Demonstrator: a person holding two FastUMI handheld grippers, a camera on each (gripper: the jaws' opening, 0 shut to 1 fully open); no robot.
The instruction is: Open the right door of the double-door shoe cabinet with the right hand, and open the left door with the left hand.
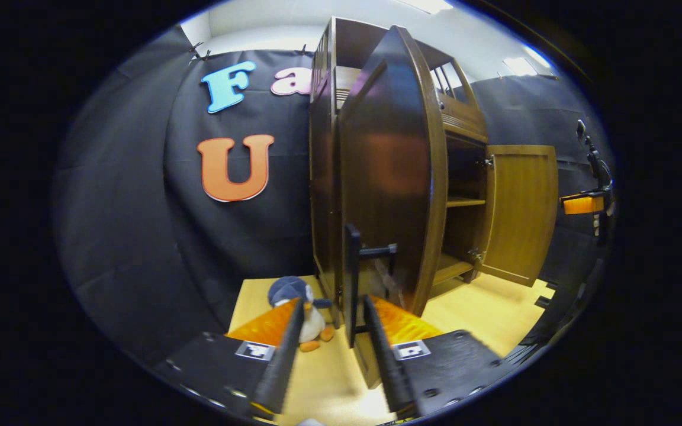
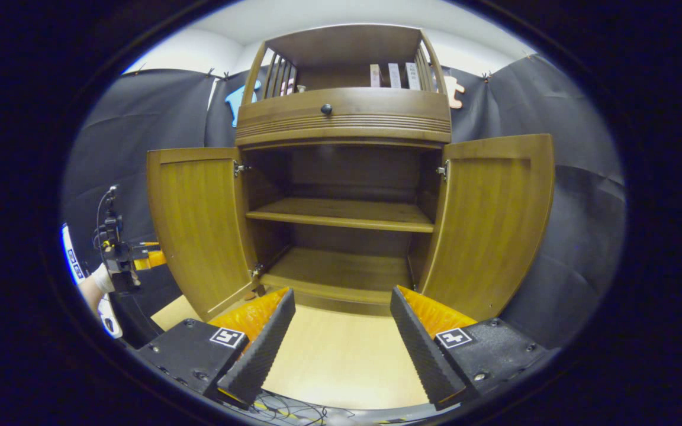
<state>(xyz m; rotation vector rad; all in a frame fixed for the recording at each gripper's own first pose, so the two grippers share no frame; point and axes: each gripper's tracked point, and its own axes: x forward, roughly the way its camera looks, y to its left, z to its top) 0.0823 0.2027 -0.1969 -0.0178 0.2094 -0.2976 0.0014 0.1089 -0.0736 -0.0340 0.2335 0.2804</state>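
Note:
The brown shoe cabinet (image 2: 344, 118) stands with both doors swung out. In the right gripper view the left door (image 2: 199, 228) and the right door (image 2: 495, 225) flank two bare shelves (image 2: 341, 214). My right gripper (image 2: 341, 299) hangs open in front of the cabinet, a little back from it, touching nothing. In the left gripper view the left door (image 1: 388, 177) shows its outer face, and its black handle (image 1: 351, 278) stands between the spread fingers of my open left gripper (image 1: 332, 305). The right door (image 1: 521, 213) shows beyond.
A plush penguin (image 1: 293, 299) lies on the light wooden floor (image 2: 341, 355) by the cabinet's left side. A drawer with a dark knob (image 2: 326, 109) tops the doors. A hand holds the left gripper (image 2: 125, 254) at the left; the right gripper (image 1: 584, 204) shows far right.

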